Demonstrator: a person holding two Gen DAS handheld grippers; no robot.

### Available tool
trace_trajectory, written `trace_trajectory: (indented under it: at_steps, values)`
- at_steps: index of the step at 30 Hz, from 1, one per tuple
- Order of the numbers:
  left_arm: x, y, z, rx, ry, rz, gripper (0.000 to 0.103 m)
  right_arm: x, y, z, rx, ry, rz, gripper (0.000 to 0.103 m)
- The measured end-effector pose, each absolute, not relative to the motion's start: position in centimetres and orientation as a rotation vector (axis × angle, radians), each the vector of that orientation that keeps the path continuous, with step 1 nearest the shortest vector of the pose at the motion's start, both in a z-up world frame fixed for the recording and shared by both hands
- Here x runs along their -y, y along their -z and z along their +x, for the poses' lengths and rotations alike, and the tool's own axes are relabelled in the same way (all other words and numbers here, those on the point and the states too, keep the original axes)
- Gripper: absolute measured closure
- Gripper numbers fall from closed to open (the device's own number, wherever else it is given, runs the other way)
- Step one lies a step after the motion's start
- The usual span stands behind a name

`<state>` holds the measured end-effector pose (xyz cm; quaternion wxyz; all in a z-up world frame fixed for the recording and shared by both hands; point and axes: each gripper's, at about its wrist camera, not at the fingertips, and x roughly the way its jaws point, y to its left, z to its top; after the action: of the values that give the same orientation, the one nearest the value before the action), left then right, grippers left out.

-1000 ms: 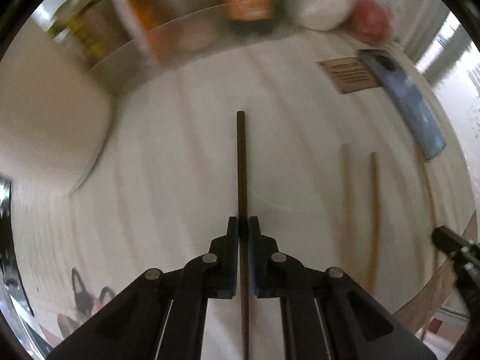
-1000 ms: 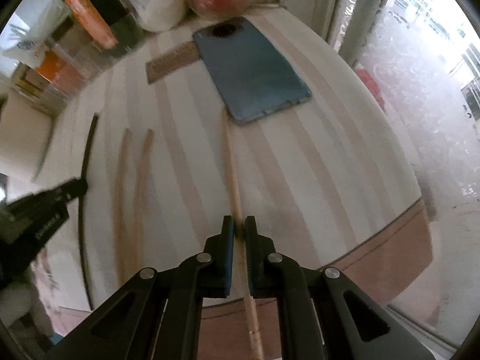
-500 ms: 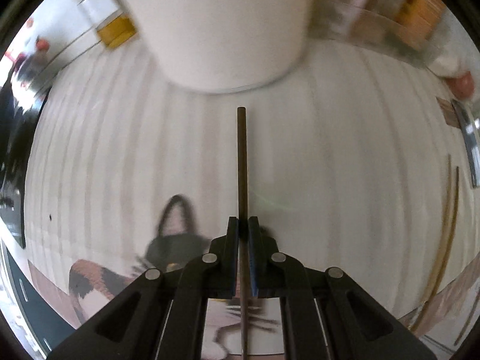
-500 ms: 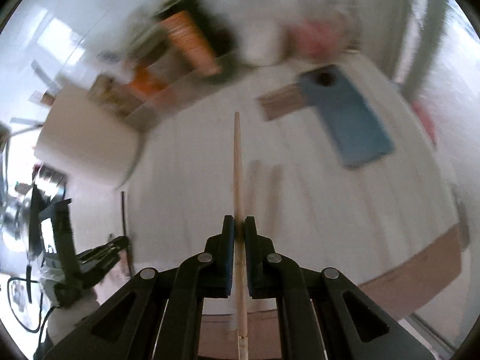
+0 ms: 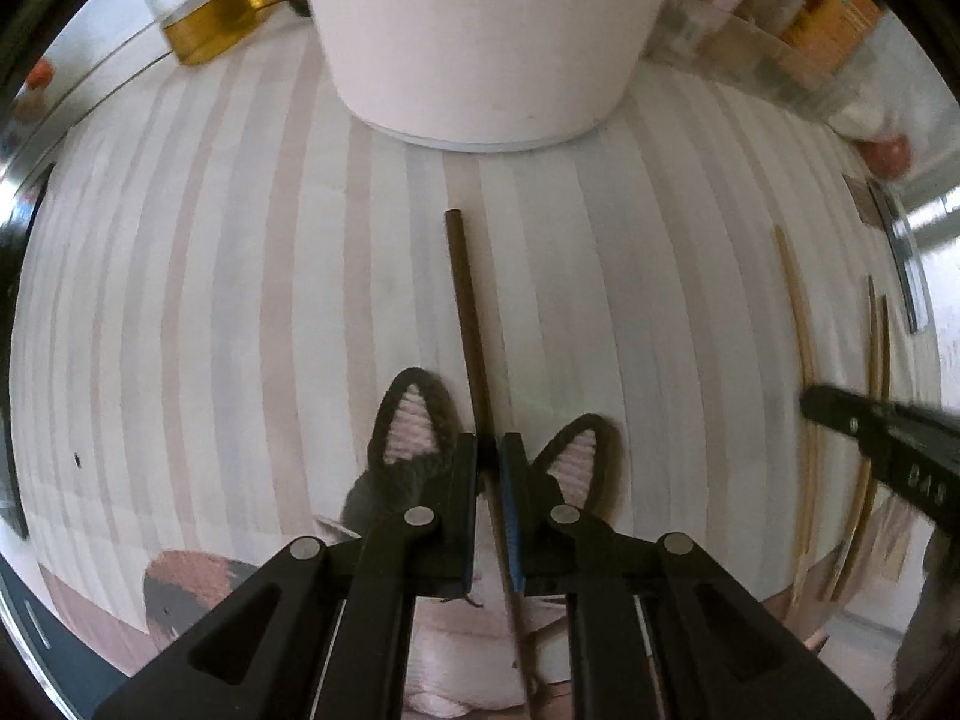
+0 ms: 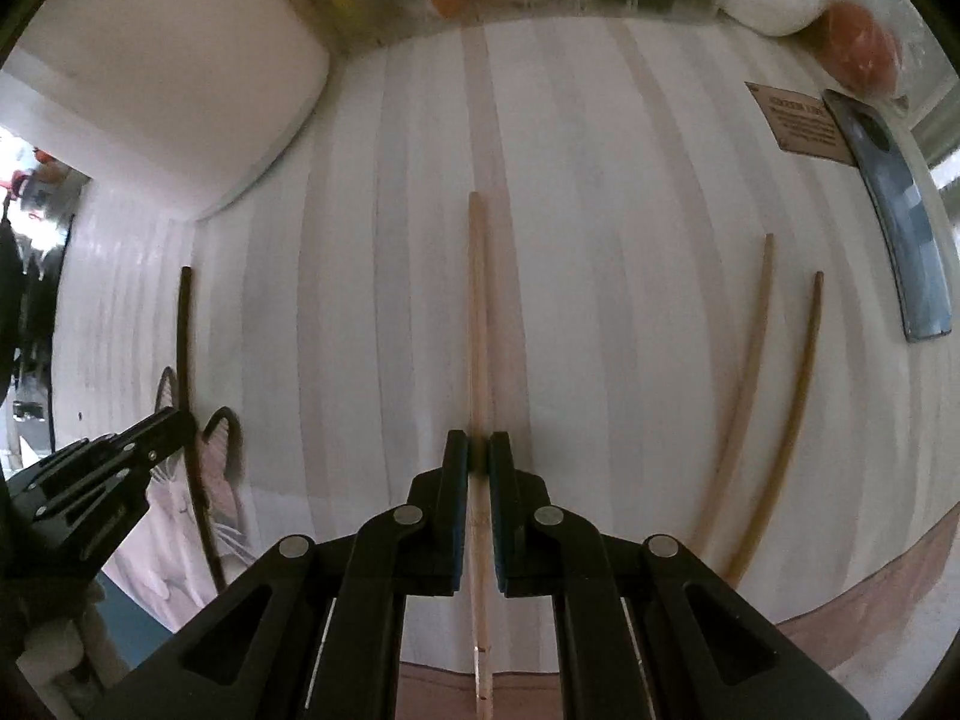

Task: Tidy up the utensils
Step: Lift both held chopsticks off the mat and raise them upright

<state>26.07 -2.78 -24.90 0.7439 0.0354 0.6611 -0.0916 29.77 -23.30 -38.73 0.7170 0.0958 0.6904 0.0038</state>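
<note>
A white tub (image 5: 480, 30) blocks the way ahead of the dark chopstick (image 5: 465, 306); bare striped bench (image 5: 240, 300) lies open leftward.

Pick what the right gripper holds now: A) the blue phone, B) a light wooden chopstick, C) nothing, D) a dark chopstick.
B: in the right wrist view the right gripper has its jaws shut on a light chopstick, while the dark chopstick sits in the left gripper, and the phone lies on the table.
</note>
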Motion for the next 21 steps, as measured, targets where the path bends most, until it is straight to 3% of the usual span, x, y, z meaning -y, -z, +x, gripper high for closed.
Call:
trace_trajectory:
  at_steps: [8,21]
  values:
    - [4.1,24.8,27.1,-1.432,0.168,0.119,0.099,21.4,37.9,33.4,-1.595,0.002,0.109,0.095]
    - [-0.2,25.6,28.1,-1.452,0.200,0.123,0.098,21.2,37.2,35.1,-1.684,-0.014,0.129,0.096]
